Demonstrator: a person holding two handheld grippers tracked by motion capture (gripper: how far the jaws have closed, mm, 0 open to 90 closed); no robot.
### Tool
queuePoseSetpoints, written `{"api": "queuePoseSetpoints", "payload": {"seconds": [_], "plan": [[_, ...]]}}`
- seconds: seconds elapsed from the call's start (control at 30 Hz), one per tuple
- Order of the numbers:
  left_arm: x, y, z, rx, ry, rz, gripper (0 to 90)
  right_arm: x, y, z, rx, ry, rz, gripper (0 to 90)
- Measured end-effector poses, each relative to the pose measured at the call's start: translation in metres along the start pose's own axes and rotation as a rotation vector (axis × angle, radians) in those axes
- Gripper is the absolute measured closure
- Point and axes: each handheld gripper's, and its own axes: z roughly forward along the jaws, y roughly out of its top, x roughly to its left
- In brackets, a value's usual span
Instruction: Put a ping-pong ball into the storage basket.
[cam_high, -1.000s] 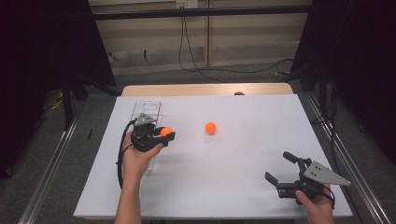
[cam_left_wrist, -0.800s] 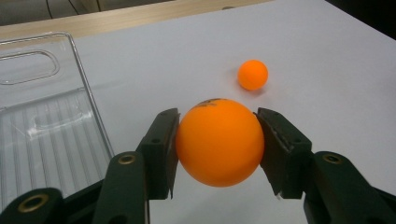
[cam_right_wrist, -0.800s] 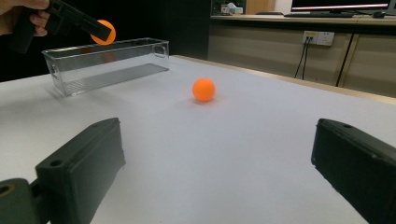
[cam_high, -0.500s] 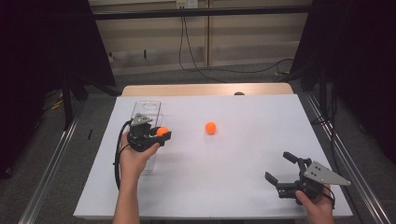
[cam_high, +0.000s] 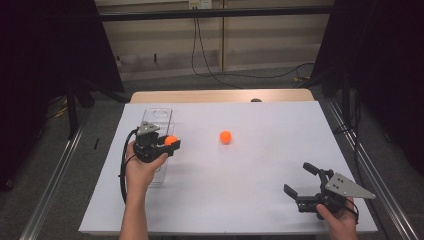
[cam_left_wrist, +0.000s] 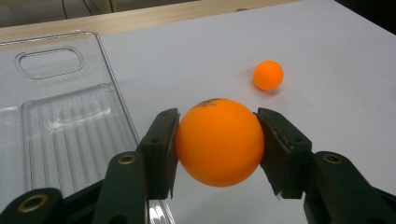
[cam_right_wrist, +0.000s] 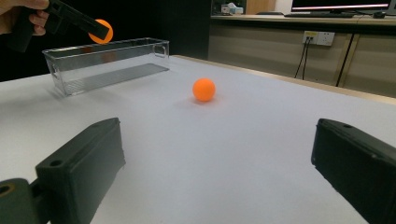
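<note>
My left gripper (cam_high: 169, 143) (cam_left_wrist: 218, 142) is shut on an orange ball (cam_left_wrist: 219, 141) (cam_high: 170, 140) (cam_right_wrist: 102, 31), held in the air beside the right wall of a clear plastic bin (cam_high: 159, 120) (cam_left_wrist: 60, 112) (cam_right_wrist: 105, 63). A second orange ball (cam_high: 225, 136) (cam_left_wrist: 268, 75) (cam_right_wrist: 204, 89) lies on the white table (cam_high: 250, 165) near its middle. At the table's front right my right gripper (cam_high: 301, 182) (cam_right_wrist: 219, 182) stands open, jaws wide apart and pointing toward that loose ball, nothing between them.
The bin stands at the table's left, long side running away from me, and nothing shows inside it. A wooden strip (cam_high: 220, 96) edges the far side of the table. Dark curtains hang on both sides, and cables (cam_high: 210, 65) trail on the floor beyond.
My left gripper has shifted slightly toward the bin with the ball in it. The right gripper has kept still.
</note>
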Motion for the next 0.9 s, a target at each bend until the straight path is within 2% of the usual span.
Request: {"api": "queuePoseSetpoints", "payload": {"seconds": [0.9], "plan": [[0.0092, -0.0028, -0.0062, -0.003, 0.042, -0.007, 50.5, -0.0001, 0.0000, -0.0001, 0.001, 0.001, -0.002, 2.1]]}}
